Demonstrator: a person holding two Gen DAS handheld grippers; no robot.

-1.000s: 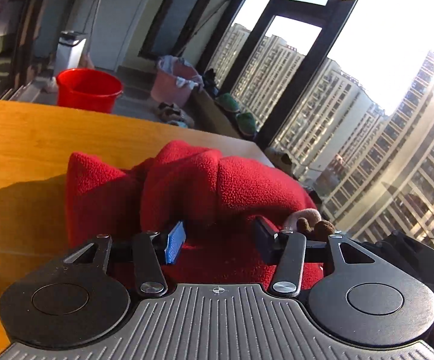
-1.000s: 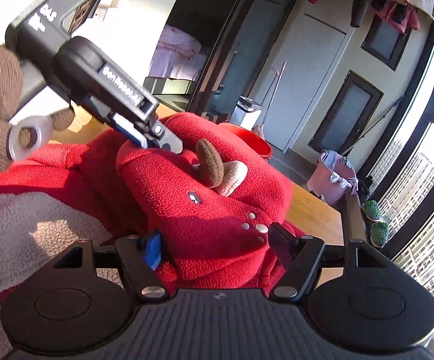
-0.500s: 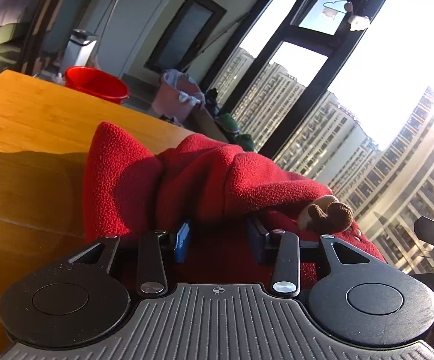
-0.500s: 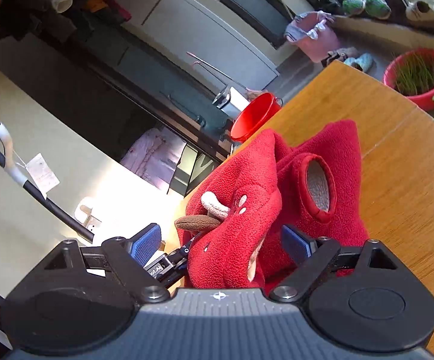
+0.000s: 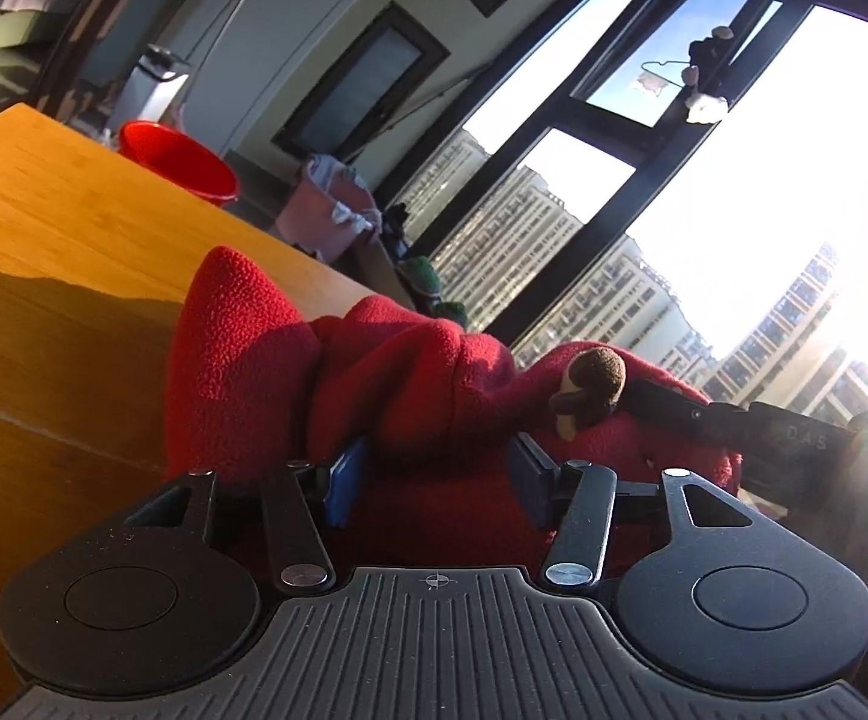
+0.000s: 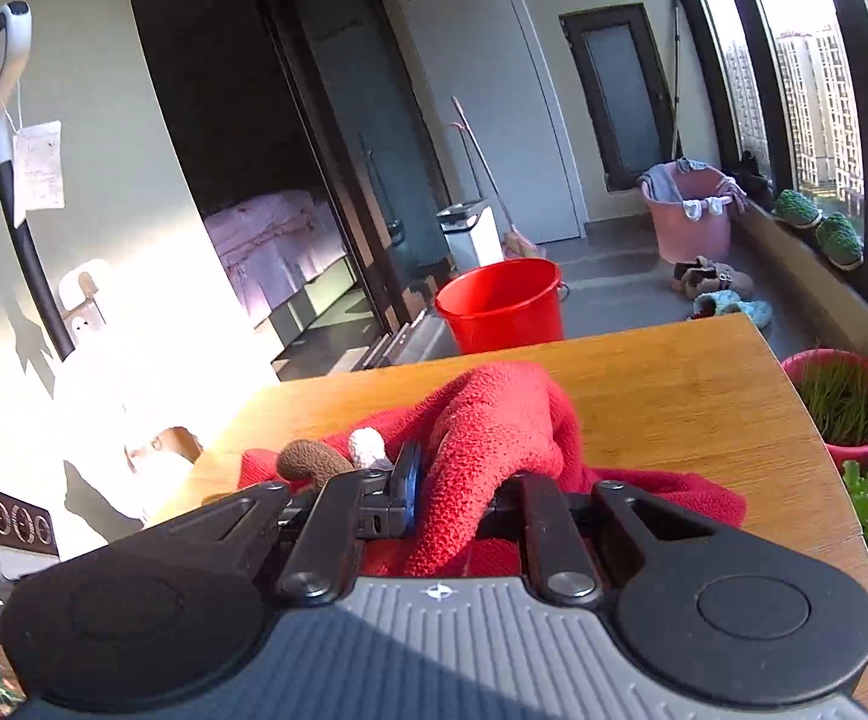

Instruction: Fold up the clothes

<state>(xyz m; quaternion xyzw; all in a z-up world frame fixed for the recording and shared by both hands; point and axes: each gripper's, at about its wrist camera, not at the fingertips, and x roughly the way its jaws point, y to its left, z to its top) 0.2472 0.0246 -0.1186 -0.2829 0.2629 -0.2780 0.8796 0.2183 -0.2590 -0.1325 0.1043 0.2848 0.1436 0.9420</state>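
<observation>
1. Right gripper (image 6: 458,495): lower centre of the right wrist view, jaws closing, with a raised fold of the red fleece garment (image 6: 494,420) pinched between the 2 fingers; the pads press on the cloth.
2. Left gripper (image 5: 440,474): lower centre of the left wrist view, jaws opening, standing apart. Red fleece garment (image 5: 374,372) bulges between them; the left blue pad (image 5: 344,480) sits against the cloth, the right finger (image 5: 533,474) looks just clear of it.
3. Garment lies bunched on the wooden table (image 6: 674,378), centre of both views, not flat. A brown plush knob (image 5: 593,375) sticks up from it at centre right of the left wrist view; in the right wrist view a brown knob (image 6: 314,462) and a white one (image 6: 365,447) show left of the fingers.
4. Right gripper's dark body (image 5: 764,432) enters the left wrist view from the right edge, reaching to the brown knob.
5. Background: red bucket (image 6: 500,306) on the floor beyond the table, pink basket (image 6: 692,216) by the window, upper right.
</observation>
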